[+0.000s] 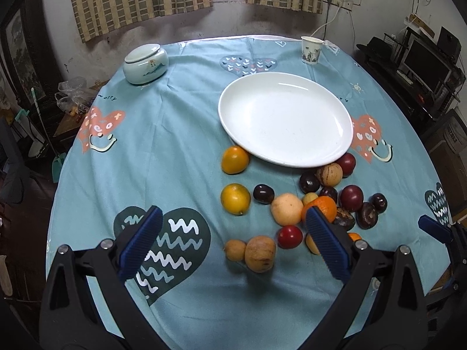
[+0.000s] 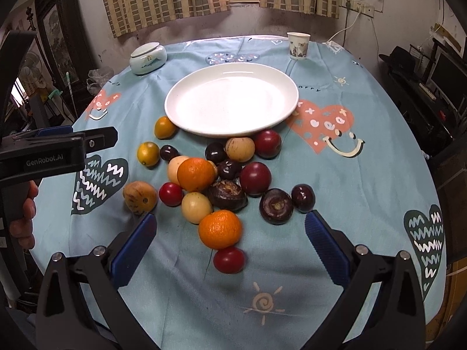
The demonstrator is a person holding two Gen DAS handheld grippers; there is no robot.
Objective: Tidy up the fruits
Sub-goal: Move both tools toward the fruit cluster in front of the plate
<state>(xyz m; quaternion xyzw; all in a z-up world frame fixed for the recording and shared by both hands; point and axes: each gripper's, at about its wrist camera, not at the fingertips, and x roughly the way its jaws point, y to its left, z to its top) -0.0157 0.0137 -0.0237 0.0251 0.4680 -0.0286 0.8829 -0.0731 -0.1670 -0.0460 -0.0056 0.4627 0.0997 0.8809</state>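
Nothing looked sorted yet: the white plate (image 2: 186, 116) held no fruit, and the fruits (image 2: 220, 229) lay scattered on the surface (image 2: 364, 192) just in front of it. The left tool (image 1: 233, 233) and right tool (image 2: 230, 233) both hung open, gripping nothing

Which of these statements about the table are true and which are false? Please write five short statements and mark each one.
1. The white plate has no fruit on it. True.
2. The left gripper is shut on an orange. False: its jaws stand open and hold nothing.
3. The paper cup stands upright at the far side of the table. True.
4. The ceramic jar has its lid off. False: the lid sits on it.
5. The right gripper is open, with an orange lying between its fingers in the view. True.
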